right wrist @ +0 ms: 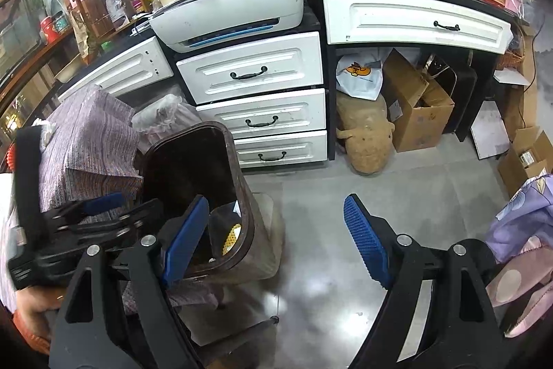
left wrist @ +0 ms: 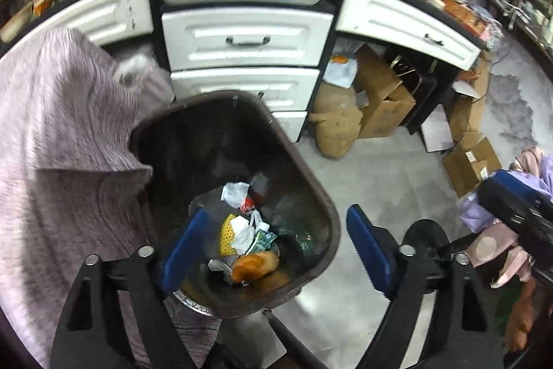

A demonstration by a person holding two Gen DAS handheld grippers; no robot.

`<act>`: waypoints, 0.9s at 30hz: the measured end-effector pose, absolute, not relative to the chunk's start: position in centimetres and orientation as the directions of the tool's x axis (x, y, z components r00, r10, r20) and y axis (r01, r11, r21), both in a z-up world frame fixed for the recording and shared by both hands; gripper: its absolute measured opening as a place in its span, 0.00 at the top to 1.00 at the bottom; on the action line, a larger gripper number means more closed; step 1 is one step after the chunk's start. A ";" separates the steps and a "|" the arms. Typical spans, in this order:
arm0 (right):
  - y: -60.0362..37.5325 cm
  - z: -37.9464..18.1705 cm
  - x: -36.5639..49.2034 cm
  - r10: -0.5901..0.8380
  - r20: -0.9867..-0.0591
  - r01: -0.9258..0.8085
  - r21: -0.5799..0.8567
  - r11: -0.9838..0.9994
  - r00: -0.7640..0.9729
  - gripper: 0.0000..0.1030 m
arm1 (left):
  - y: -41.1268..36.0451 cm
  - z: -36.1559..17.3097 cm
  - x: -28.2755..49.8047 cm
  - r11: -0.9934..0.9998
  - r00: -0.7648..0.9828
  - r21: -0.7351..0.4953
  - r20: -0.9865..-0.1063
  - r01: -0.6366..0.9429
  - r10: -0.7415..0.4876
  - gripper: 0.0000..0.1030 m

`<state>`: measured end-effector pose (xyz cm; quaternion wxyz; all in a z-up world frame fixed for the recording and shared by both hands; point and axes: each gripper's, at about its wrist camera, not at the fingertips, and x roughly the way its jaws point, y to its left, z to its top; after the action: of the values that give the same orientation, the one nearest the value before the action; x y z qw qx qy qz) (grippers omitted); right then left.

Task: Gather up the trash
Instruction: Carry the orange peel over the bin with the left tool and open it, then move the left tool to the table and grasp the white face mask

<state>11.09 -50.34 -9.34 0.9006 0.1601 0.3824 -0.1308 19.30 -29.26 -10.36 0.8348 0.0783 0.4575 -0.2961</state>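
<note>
The white drawer unit (right wrist: 257, 99) with 3 drawers backs the scene, and the brown trash bin (left wrist: 311, 182) stands on the grey floor (right wrist: 414, 196) just in front of it, close to a chair draped in purplish fabric (left wrist: 62, 134), probably so waste can be dropped in without a long reach. The left gripper (left wrist: 276, 251) hangs directly over the bin's mouth, pointing down into it, its blue pads (left wrist: 368, 248) spread wide with nothing between them. That fits a release spot above the heap. The right gripper (right wrist: 276, 237) waits beside the bin over bare floor, jaws likewise apart and empty. At the bin's bottom lies the collected trash (left wrist: 249, 237): crumpled white paper, a yellow mesh piece, a green wrapper, something orange.
</note>
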 end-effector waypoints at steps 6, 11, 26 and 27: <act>-49.4 -9.6 11.6 -0.100 -0.737 0.342 0.186 0.921 0.668 0.19 | -27.2 -6.6 16.4 0.804 0.480 -0.115 -0.750 0.583 -0.456 0.11; -47.4 -9.1 12.4 -0.066 -0.733 0.289 0.182 0.940 0.677 0.19 | -24.9 -3.8 14.7 0.813 0.556 -0.080 -0.691 0.577 -0.463 0.06; -39.6 -6.8 14.8 0.066 -0.716 0.082 0.170 0.982 0.695 0.18 | -15.6 -0.9 13.3 0.891 0.683 -0.022 -0.634 0.453 -0.362 0.05; -39.0 -6.7 14.9 0.076 -0.716 0.066 0.170 0.983 0.694 0.18 | -14.9 -0.9 13.2 0.898 0.687 -0.021 -0.635 0.440 -0.352 0.05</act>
<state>14.92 -38.99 -6.68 0.9158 0.0914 0.3910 0.0027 13.22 -14.90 -0.86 0.9161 0.0669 0.3310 -0.2162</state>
